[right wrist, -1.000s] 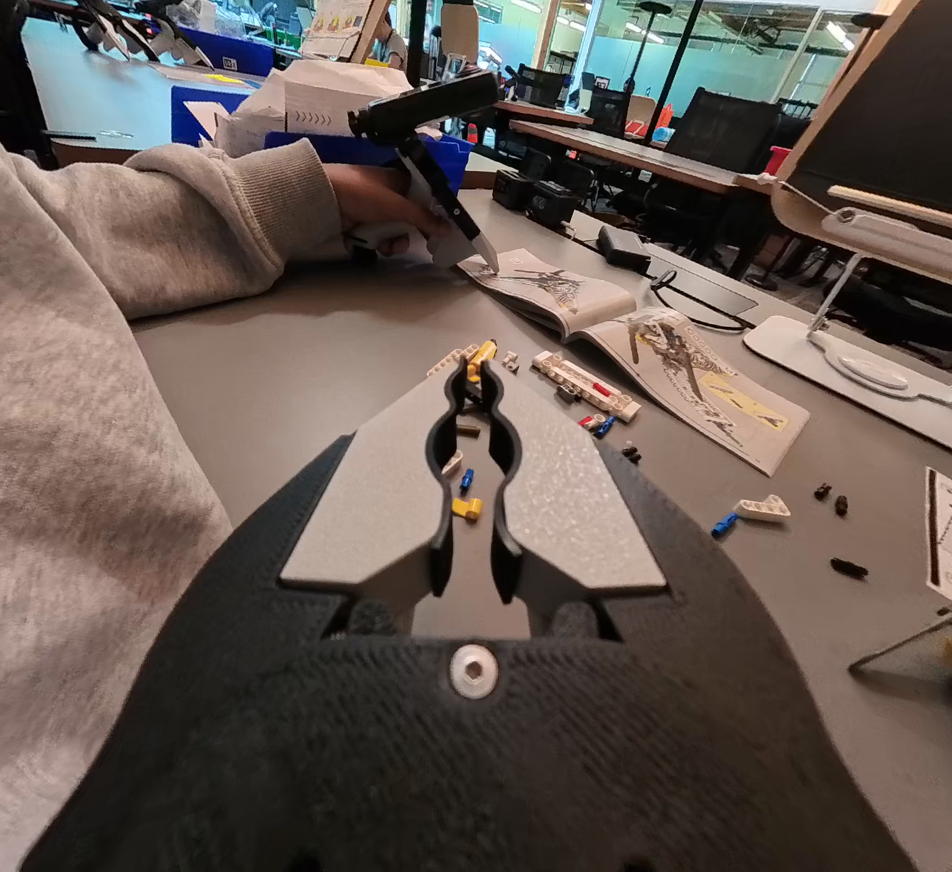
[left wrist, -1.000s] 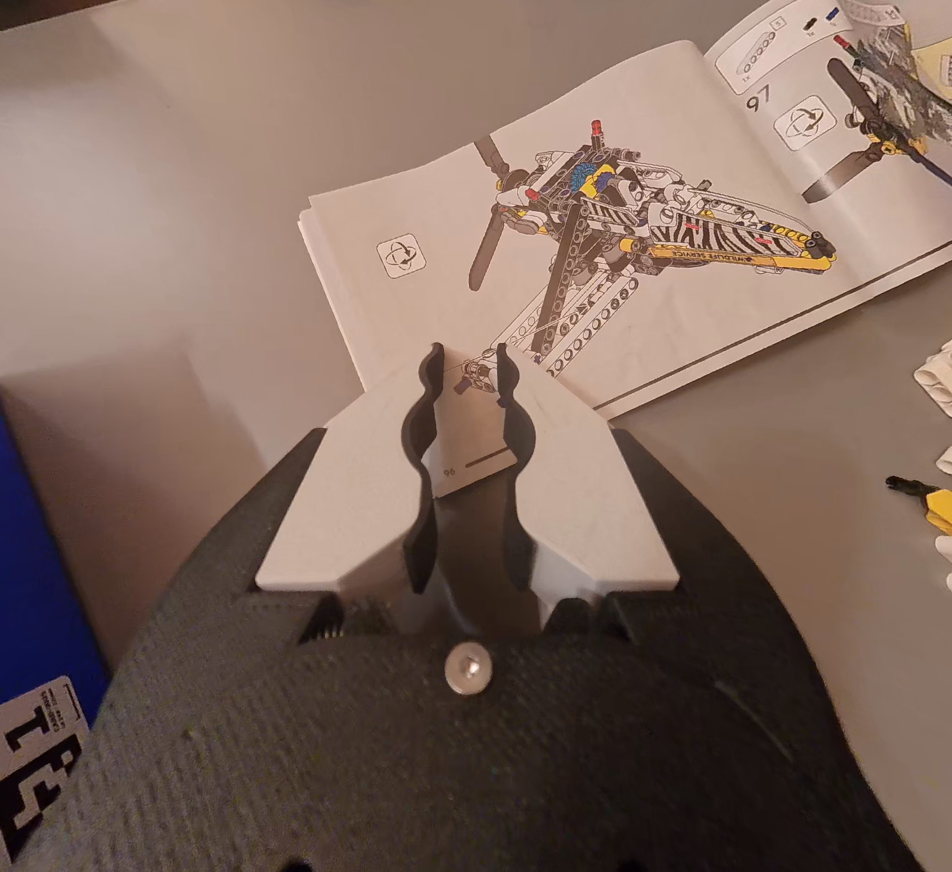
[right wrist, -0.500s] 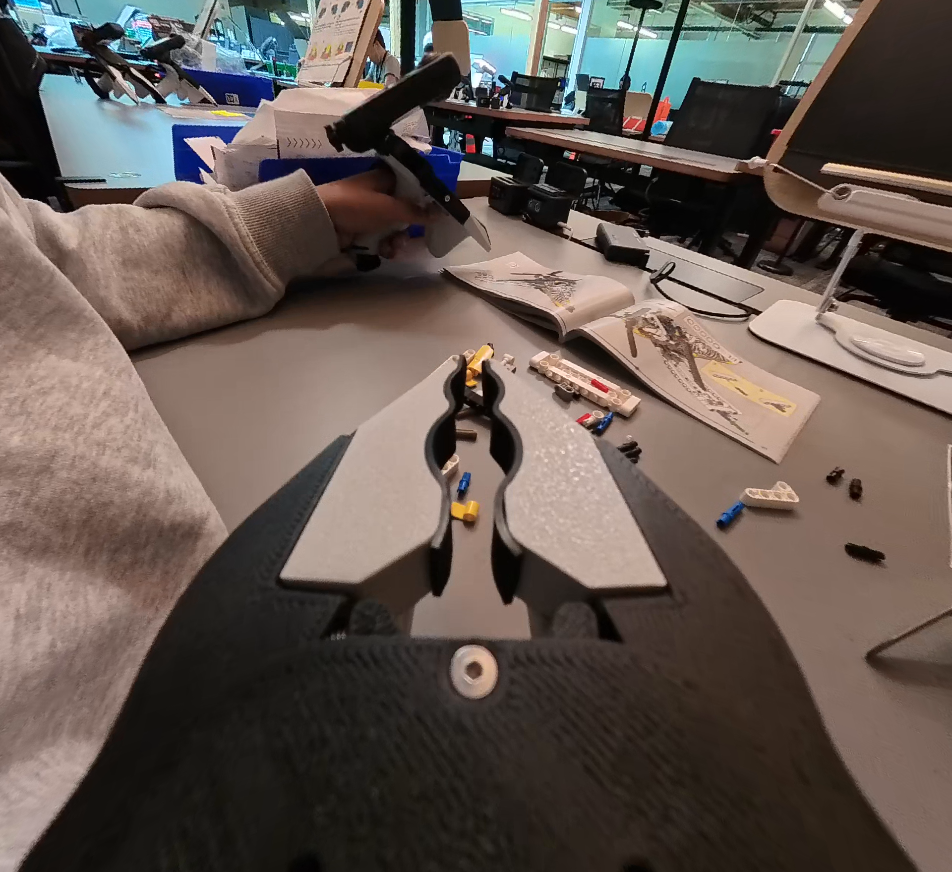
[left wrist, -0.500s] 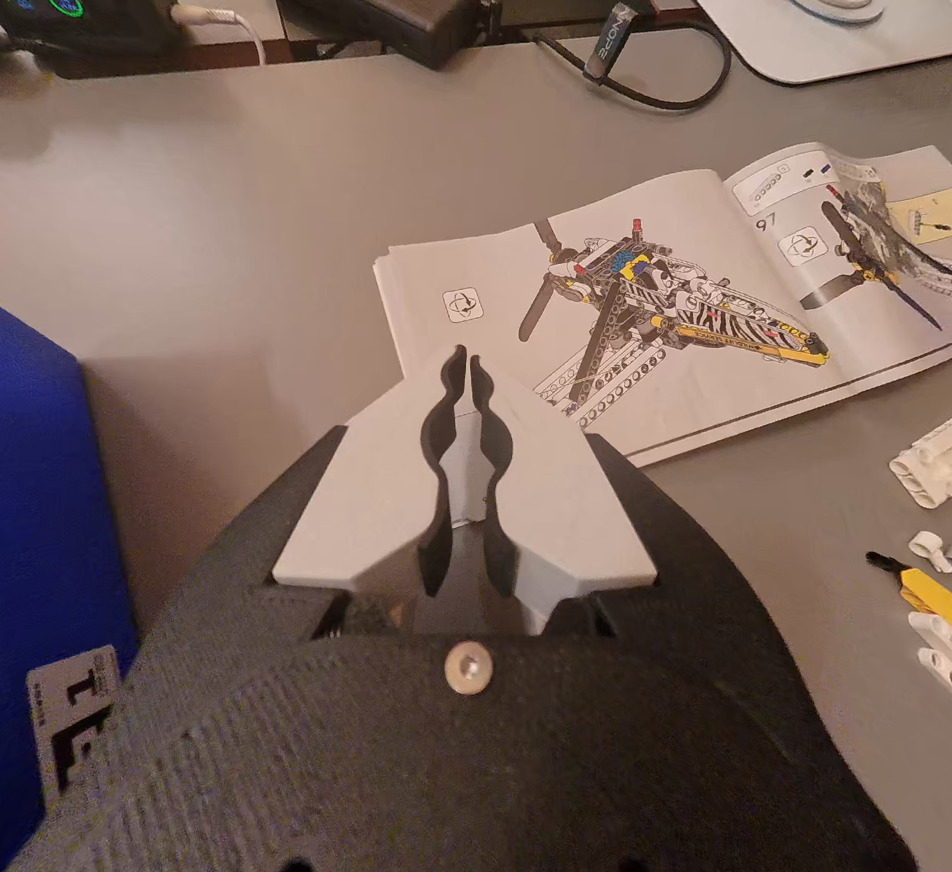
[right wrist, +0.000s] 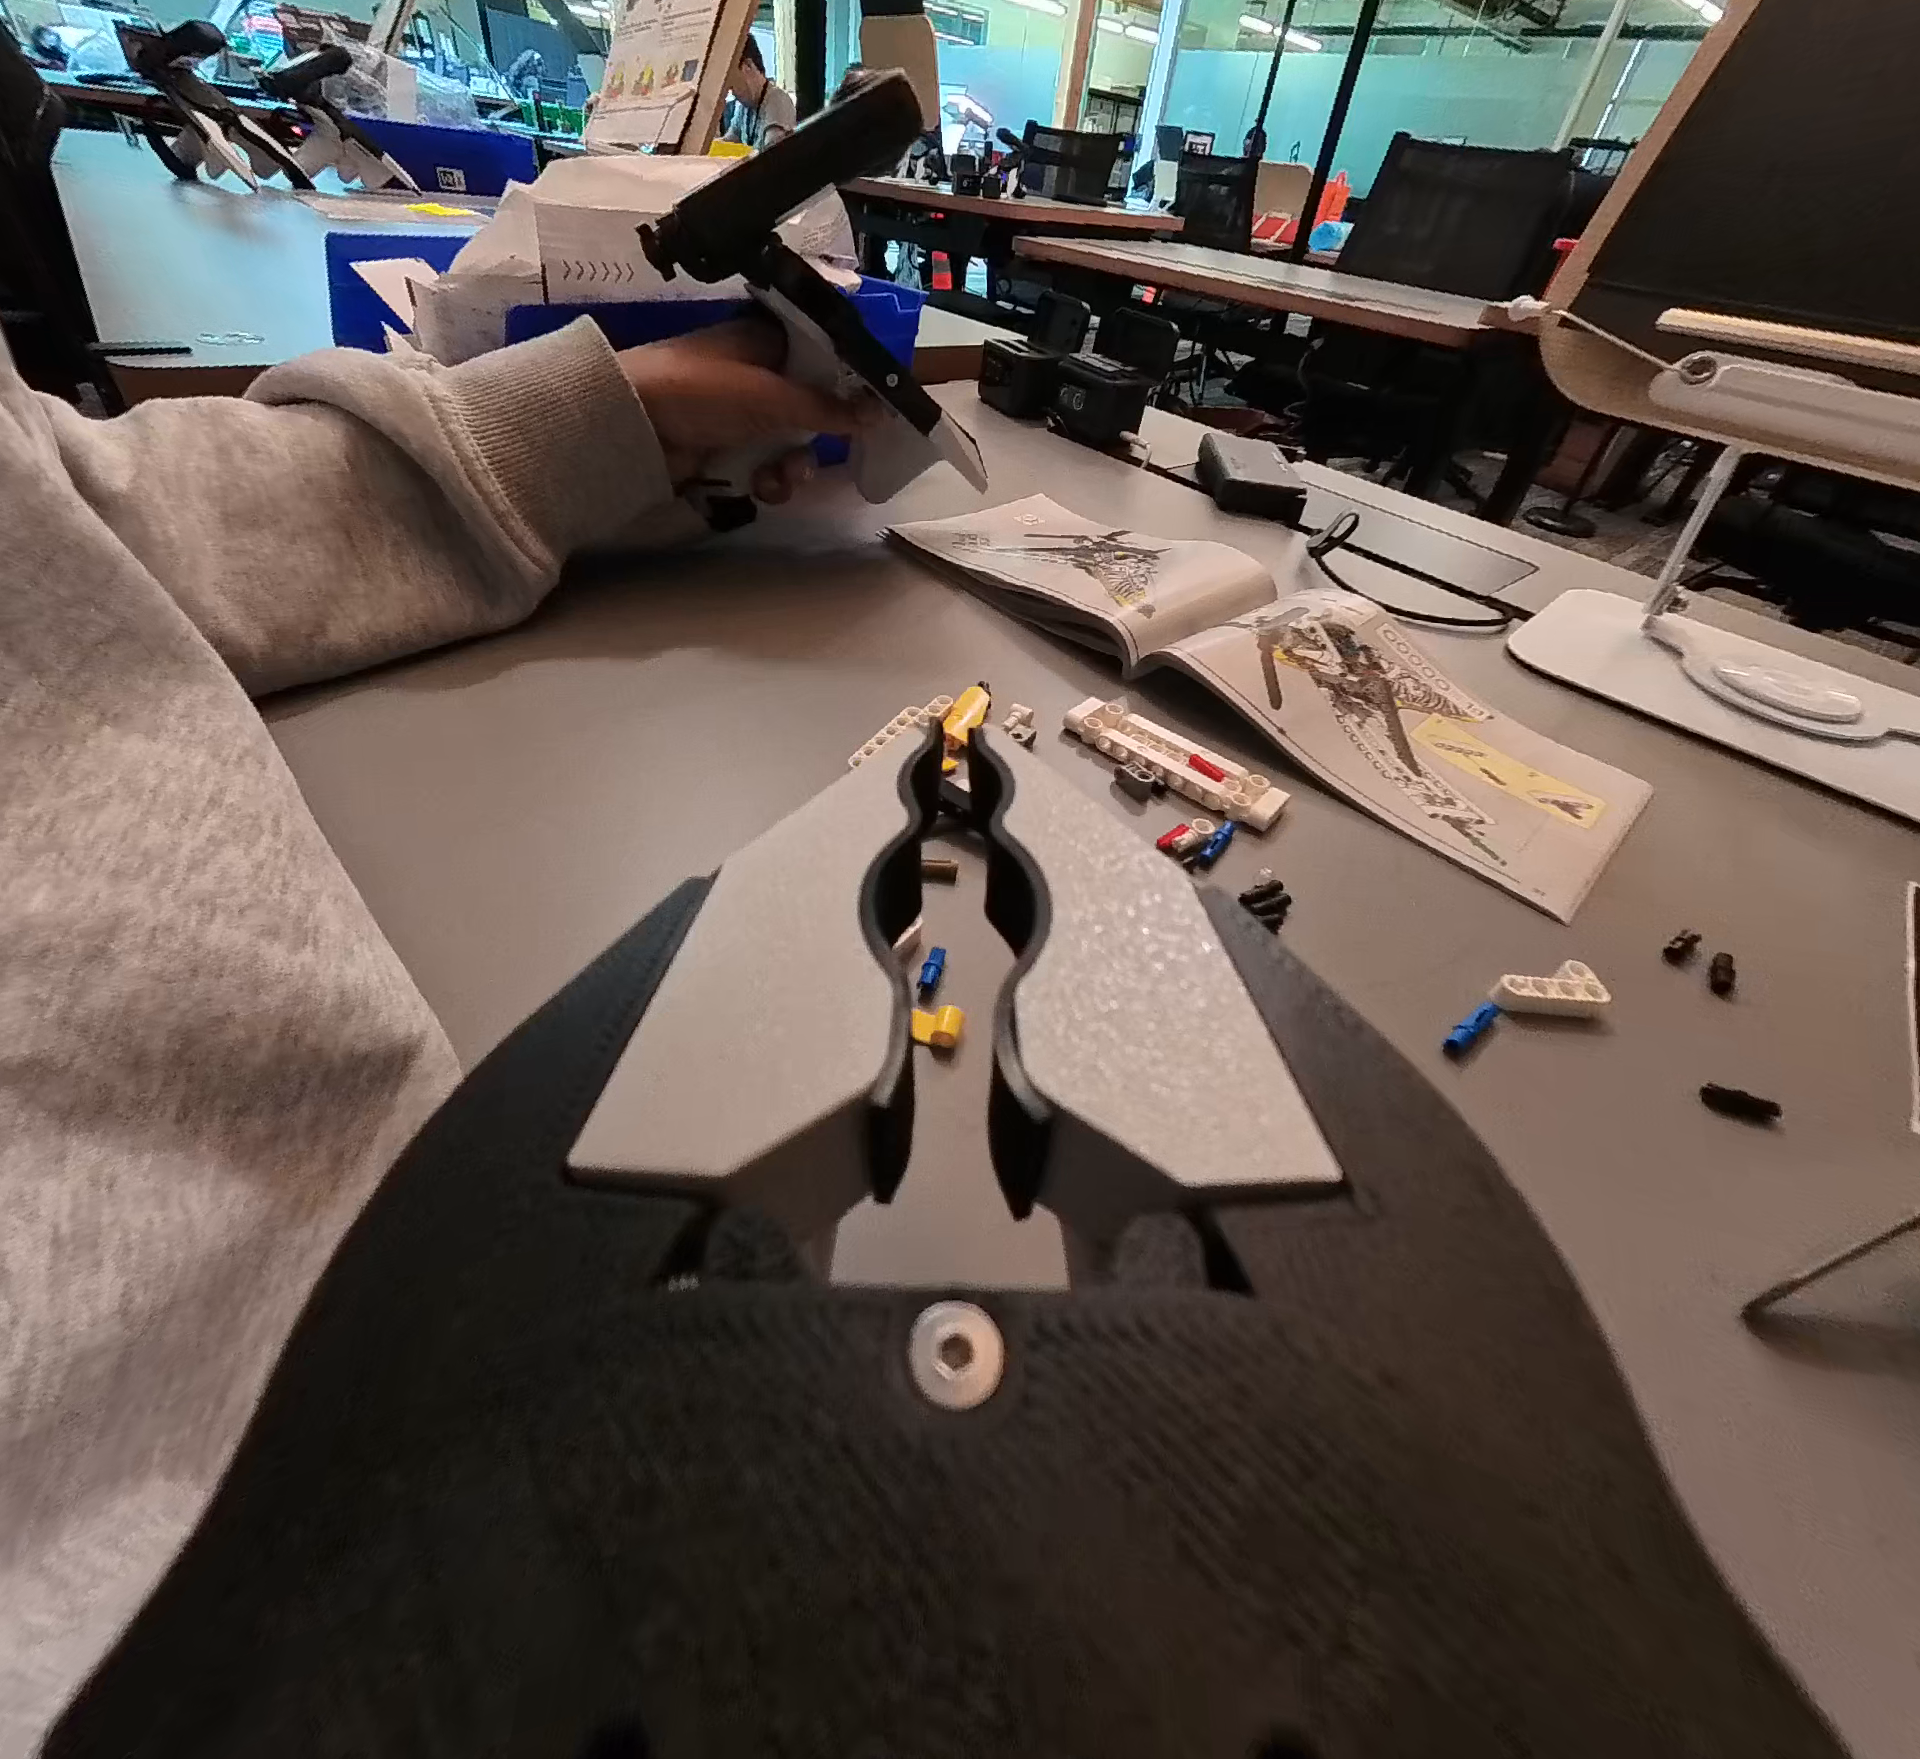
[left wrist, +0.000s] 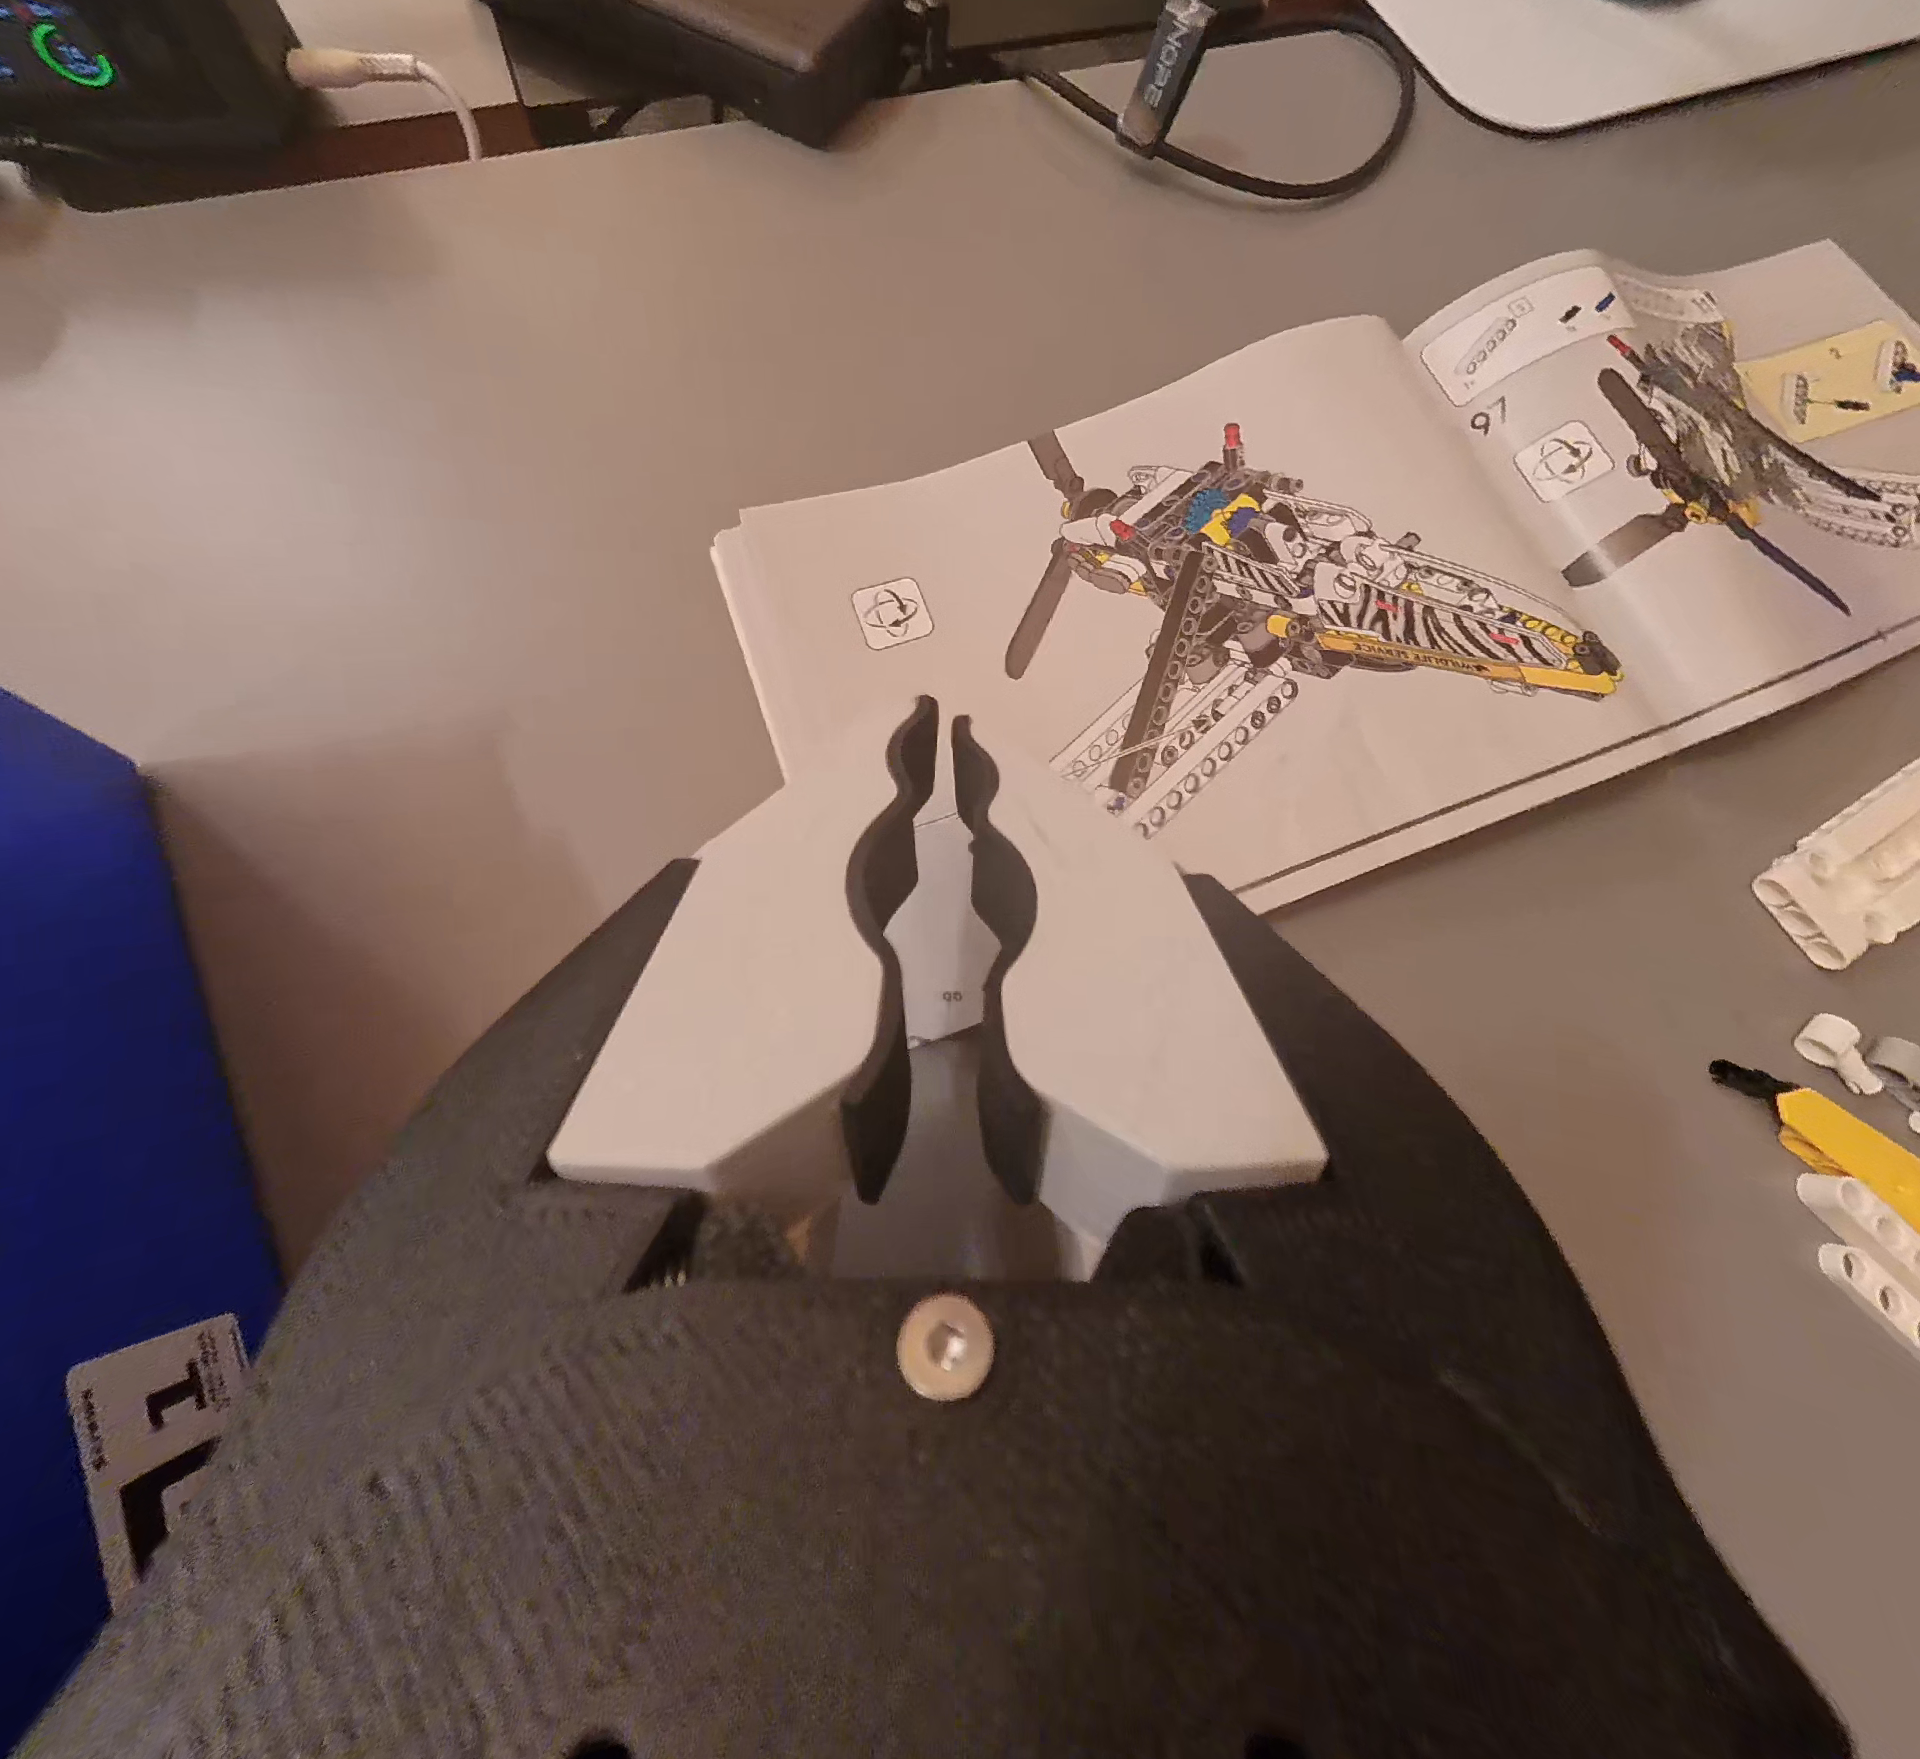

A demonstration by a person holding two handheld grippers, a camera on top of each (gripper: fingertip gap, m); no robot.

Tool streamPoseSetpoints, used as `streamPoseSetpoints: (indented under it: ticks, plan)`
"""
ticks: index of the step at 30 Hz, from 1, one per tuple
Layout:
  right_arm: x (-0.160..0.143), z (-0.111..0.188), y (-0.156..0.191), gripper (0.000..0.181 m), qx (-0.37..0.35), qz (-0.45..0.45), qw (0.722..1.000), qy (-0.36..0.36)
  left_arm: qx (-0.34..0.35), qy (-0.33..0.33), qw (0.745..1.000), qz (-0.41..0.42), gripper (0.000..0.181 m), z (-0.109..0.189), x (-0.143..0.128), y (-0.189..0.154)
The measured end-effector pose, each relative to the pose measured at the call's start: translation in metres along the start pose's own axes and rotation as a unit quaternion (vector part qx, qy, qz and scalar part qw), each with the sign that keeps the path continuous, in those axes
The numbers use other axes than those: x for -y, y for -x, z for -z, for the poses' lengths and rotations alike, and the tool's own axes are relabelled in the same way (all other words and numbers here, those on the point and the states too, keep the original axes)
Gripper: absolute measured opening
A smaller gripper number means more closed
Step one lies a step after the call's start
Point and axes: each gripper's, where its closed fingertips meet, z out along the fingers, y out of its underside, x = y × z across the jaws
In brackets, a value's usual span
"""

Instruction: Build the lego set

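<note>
My left gripper (left wrist: 937, 735) hangs over the near corner of the open instruction booklet (left wrist: 1288, 629), its grey fingers nearly pinched together with only a sliver of gap at the tips and nothing between them; that corner of the page is hidden beneath the fingers. My right gripper (right wrist: 957, 745) sits low over the grey desk (right wrist: 644, 774), released a little, empty, and its textured fingers block part of the loose lego pieces (right wrist: 1174, 764): a yellow part (right wrist: 963, 710) peeks past the tips, and a small blue pin (right wrist: 932, 967) and yellow connector (right wrist: 939, 1027) show in the gap. The long white perforated beam (right wrist: 1174, 759) lies just right of the tips, beside the booklet, with black pins (right wrist: 1738, 1102) scattered farther right. In the left wrist view the white pieces (left wrist: 1839, 888) are cut off by the right edge. A blue bin (left wrist: 94, 1034) is only partly in view at left. My grey knitted sleeve (right wrist: 260, 587) covers the desk's left side.
</note>
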Motion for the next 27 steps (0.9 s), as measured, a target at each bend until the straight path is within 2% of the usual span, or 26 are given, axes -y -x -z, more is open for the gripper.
streamPoseSetpoints:
  ticks: [4,27]
  plan:
    - [-0.0003,-0.0002,-0.0003,0.002,-0.001,0.001,1.0,0.001,-0.014,0.005,1.0,-0.009,0.001,0.0008,-0.0001,-0.0085]
    - [0.0006,0.0009,0.0,0.001,-0.003,0.003,1.0,-0.004,0.0,-0.005,1.0,-0.004,0.0,-0.0009,0.0006,-0.0012]
